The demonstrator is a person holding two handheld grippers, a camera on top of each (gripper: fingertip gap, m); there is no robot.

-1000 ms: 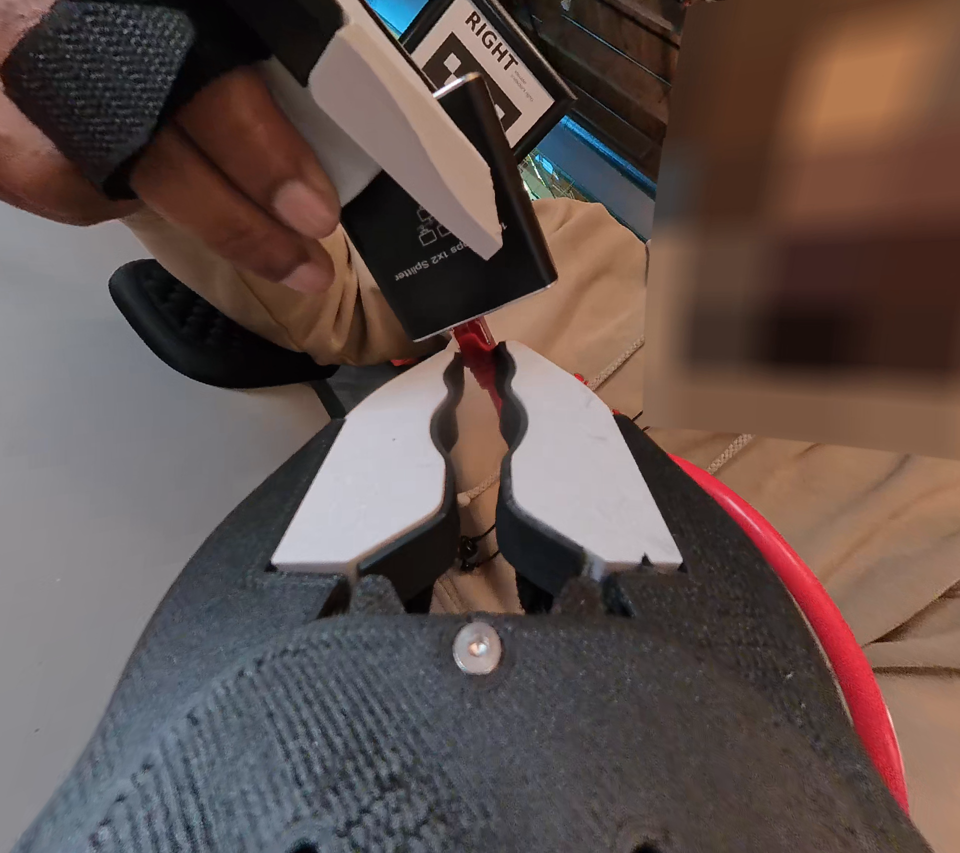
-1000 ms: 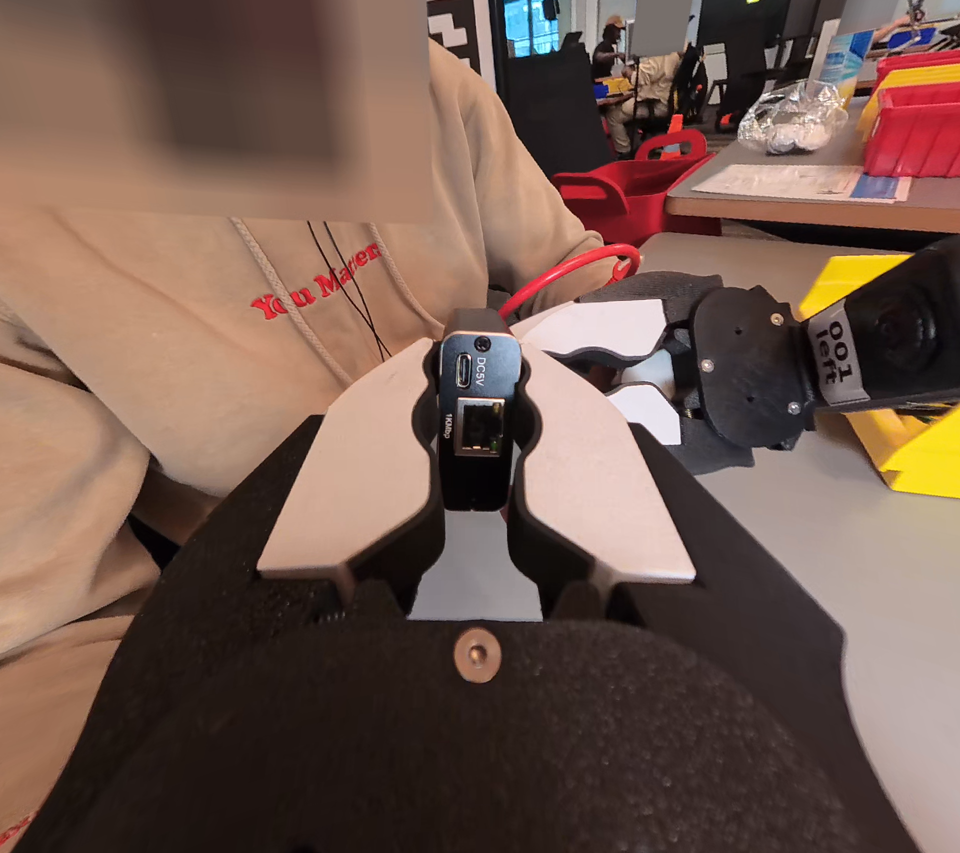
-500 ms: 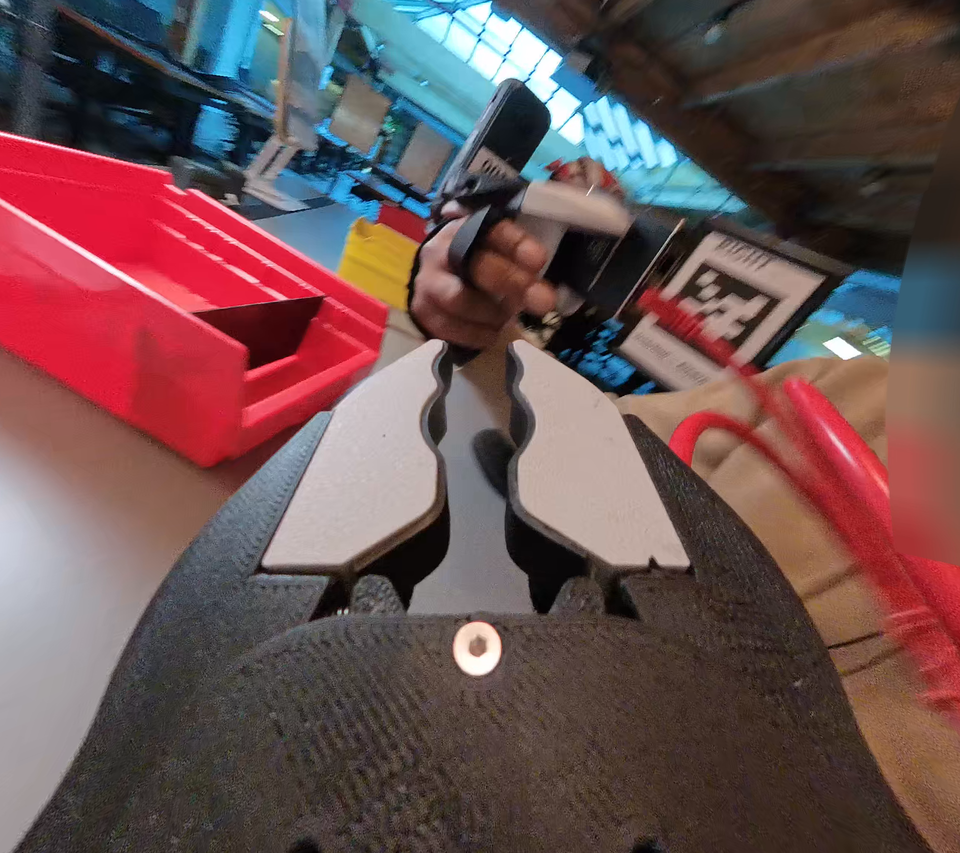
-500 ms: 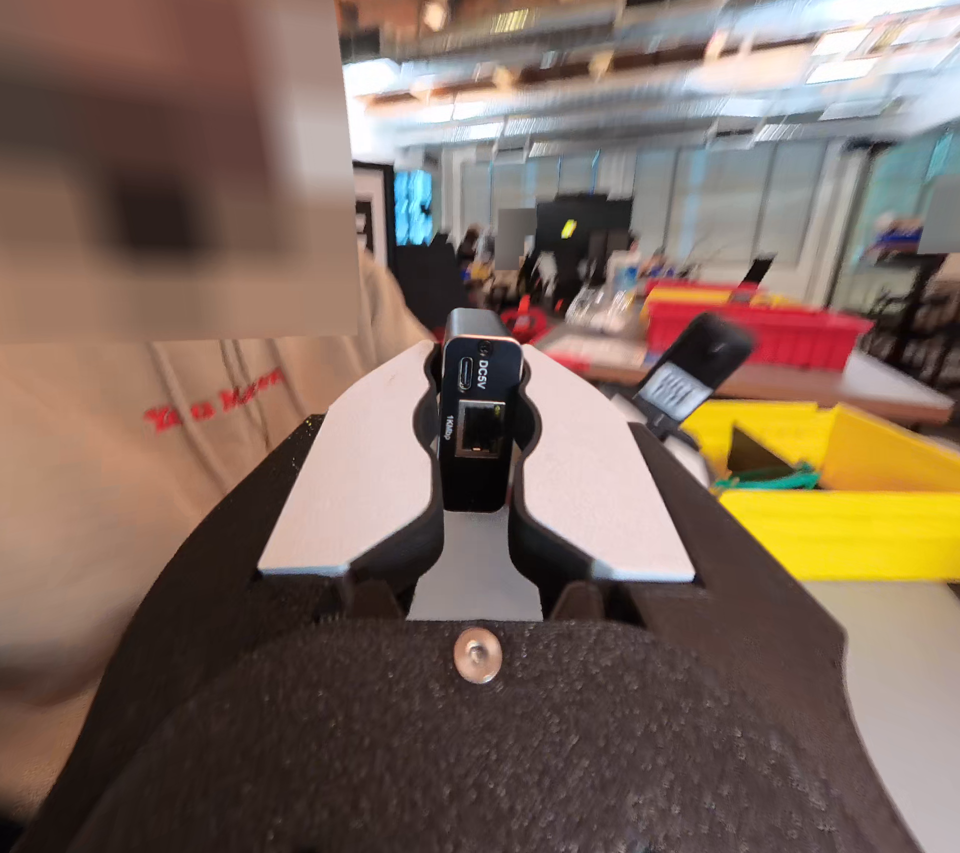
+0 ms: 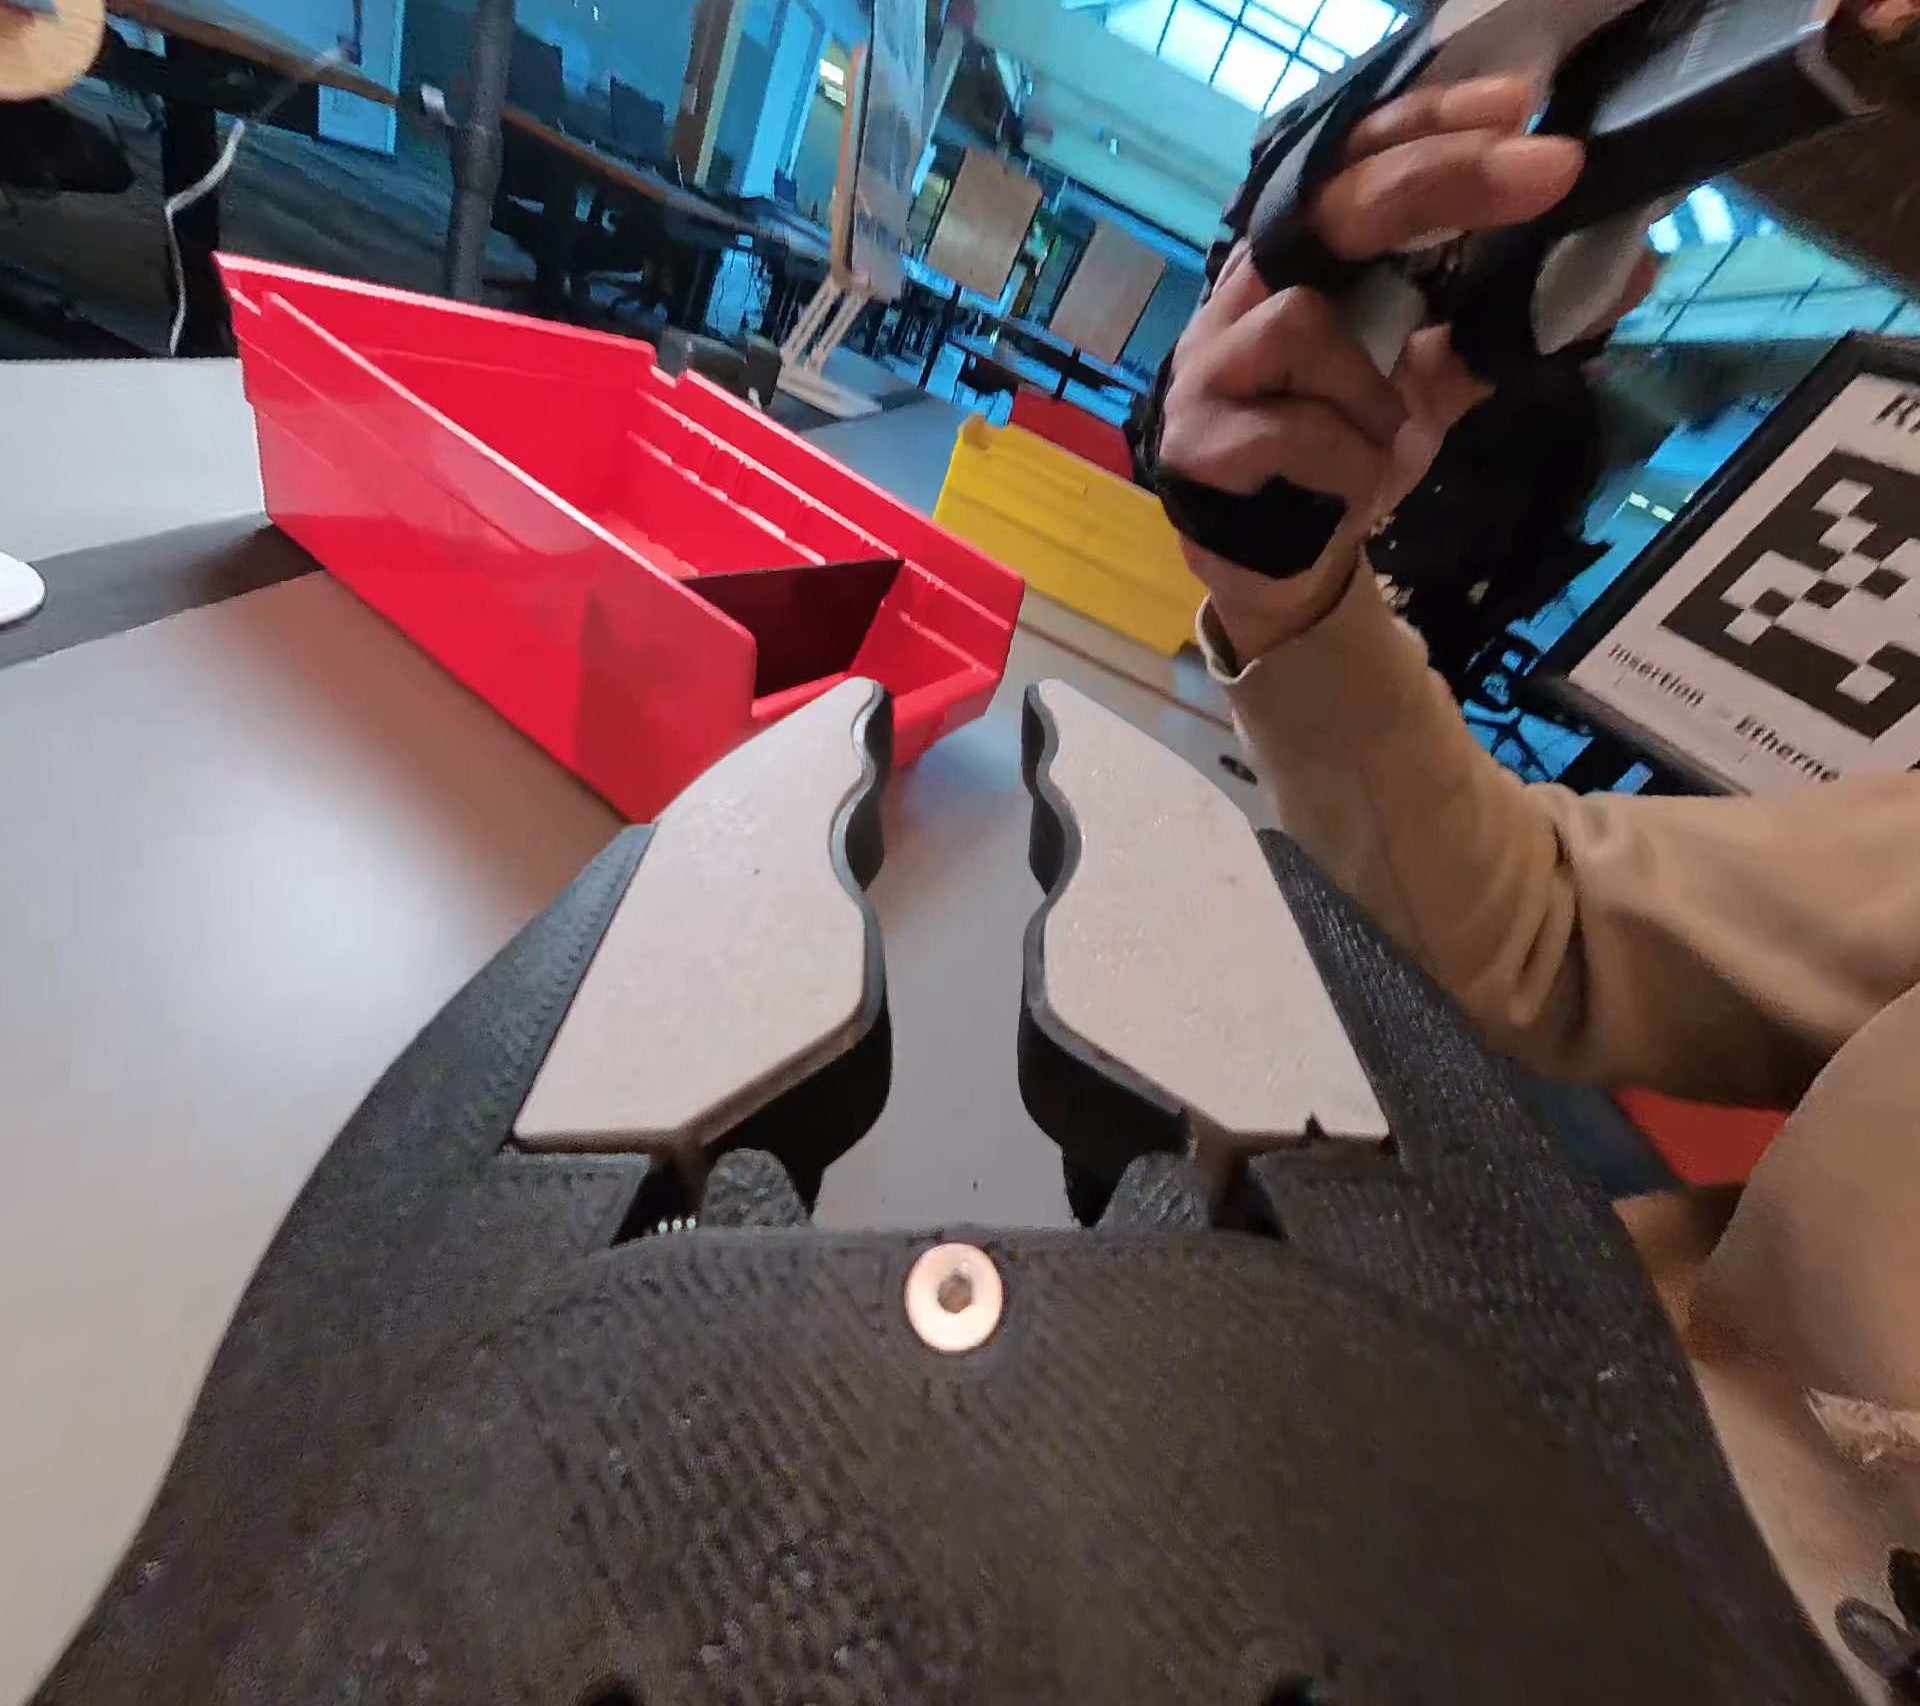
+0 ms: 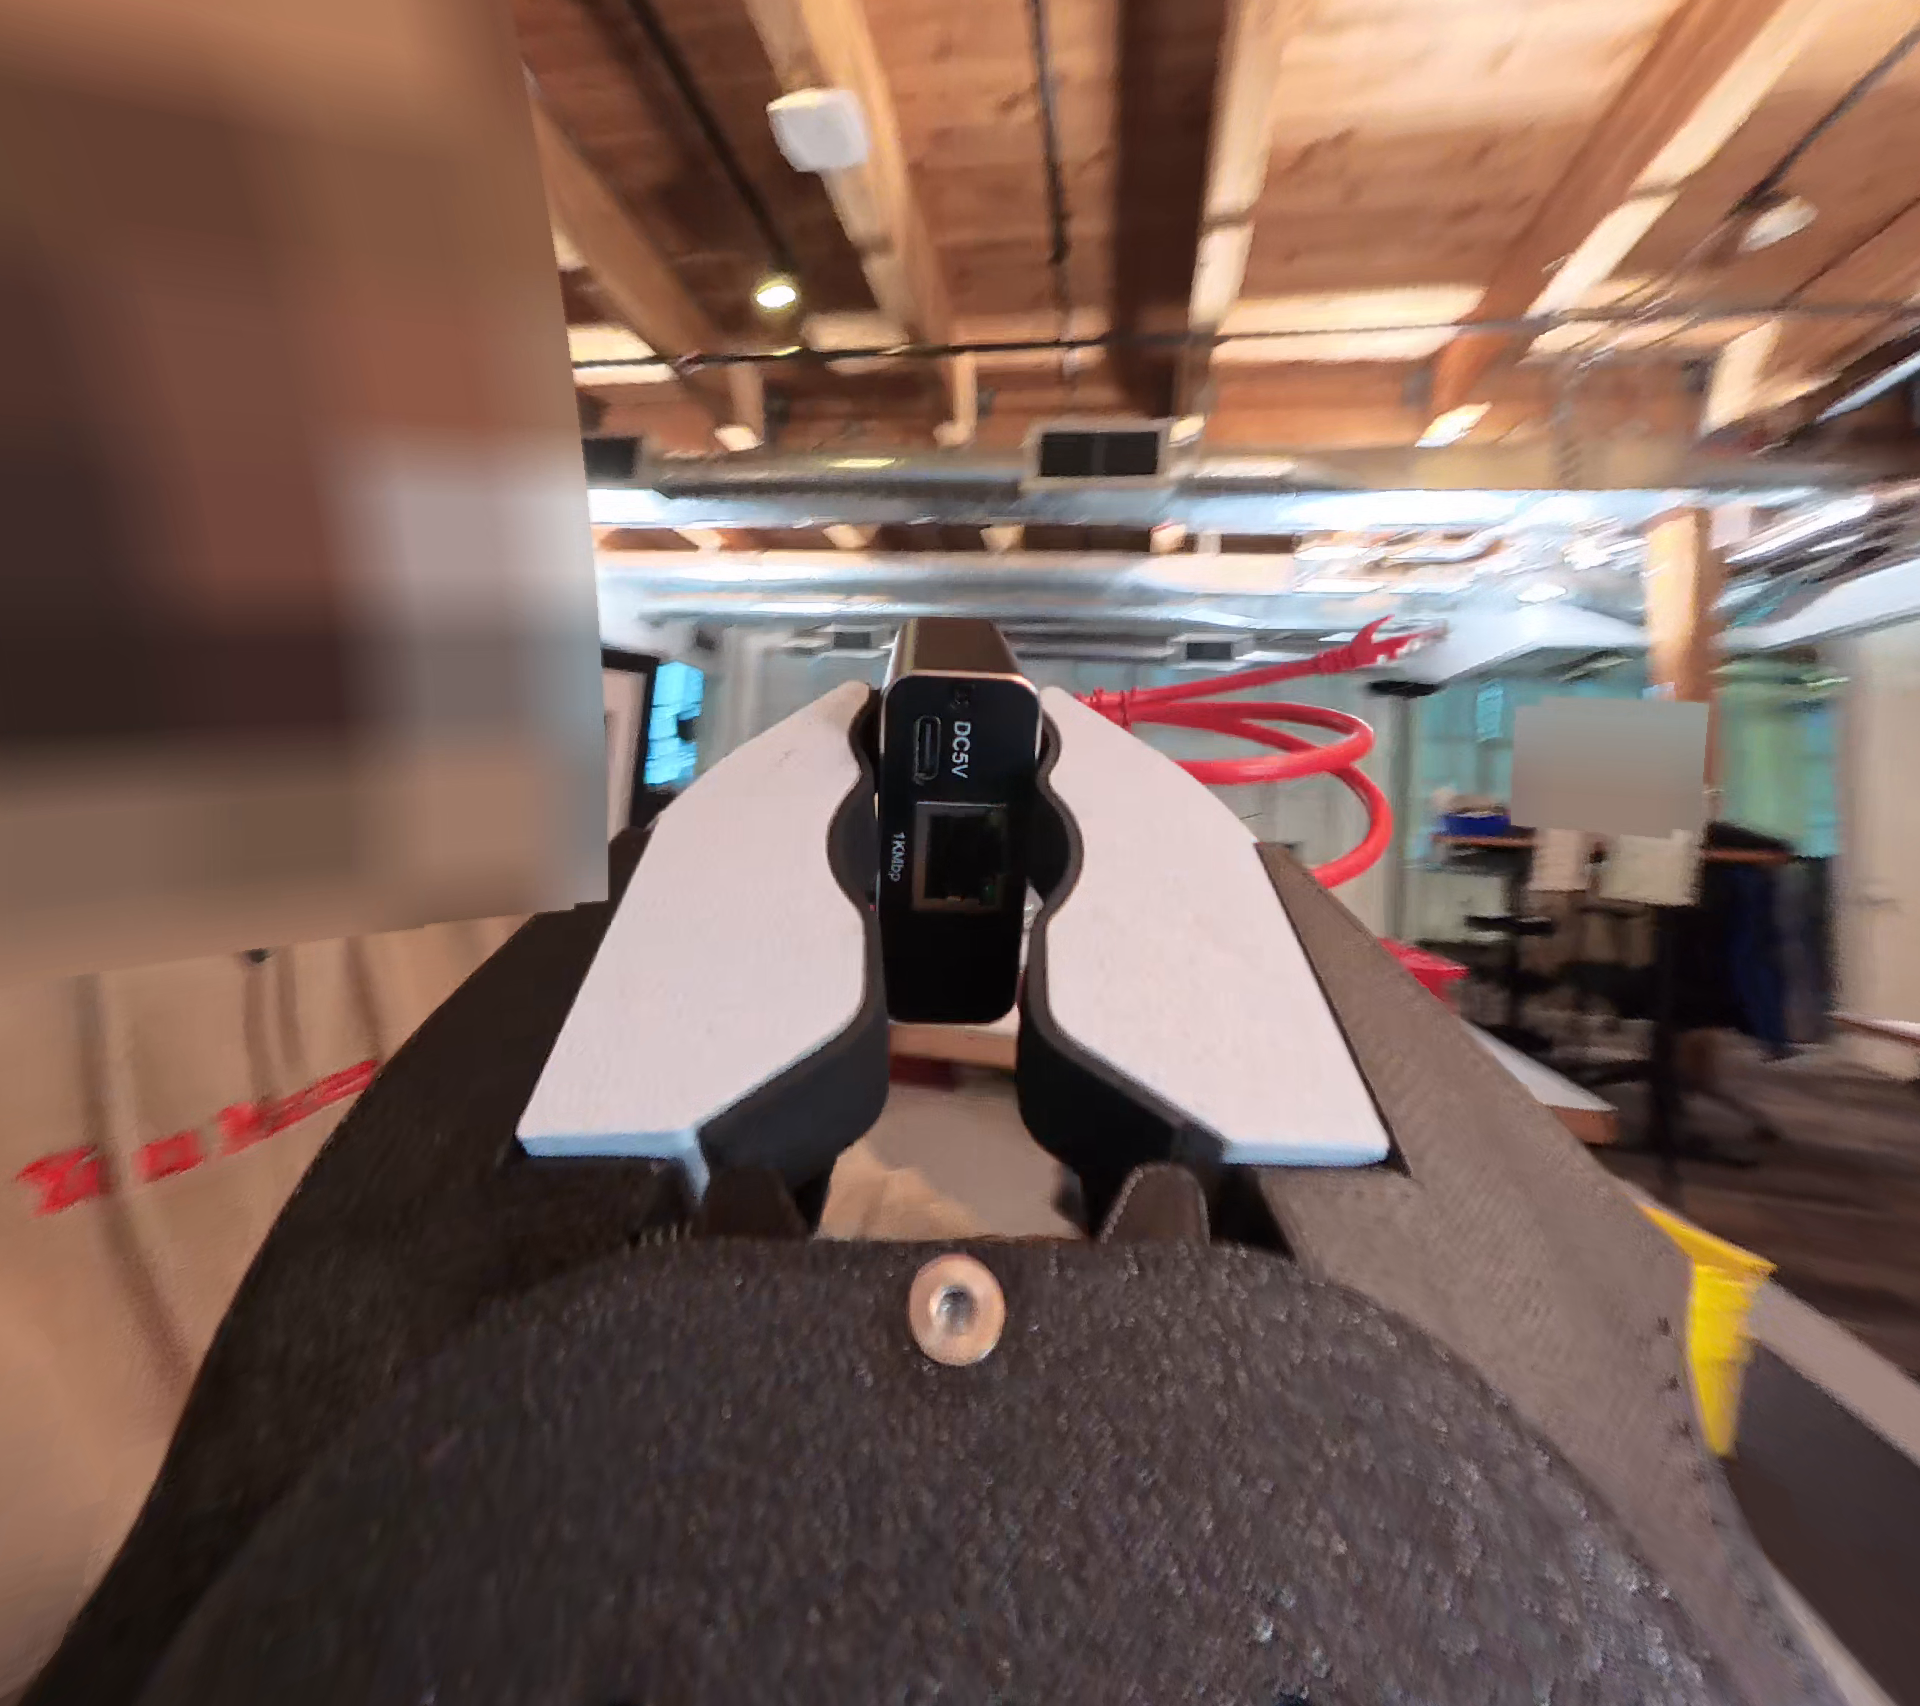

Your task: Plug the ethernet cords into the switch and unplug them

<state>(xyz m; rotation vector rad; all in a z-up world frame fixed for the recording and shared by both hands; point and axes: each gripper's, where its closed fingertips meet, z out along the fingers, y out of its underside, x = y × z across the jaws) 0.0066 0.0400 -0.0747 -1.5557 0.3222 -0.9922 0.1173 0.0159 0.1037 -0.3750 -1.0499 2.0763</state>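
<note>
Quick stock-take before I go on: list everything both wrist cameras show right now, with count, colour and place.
switch: one, black, clamped upright between the right gripper's jaws, its near-end port empty
ethernet cord: one, red, looped behind the switch, one plug end free in the air
storage bin, red: one, on the table ahead of the left gripper
storage bin, yellow: one, on the table beyond the red one
table: one, grey, under the bins
marker board: one, white with a black pattern, far right in the left wrist view
left gripper: black with grey pads, jaws open, holding nothing
right gripper: black with white pads
hand: one, in a tan sleeve, holding the right gripper aloft
</note>
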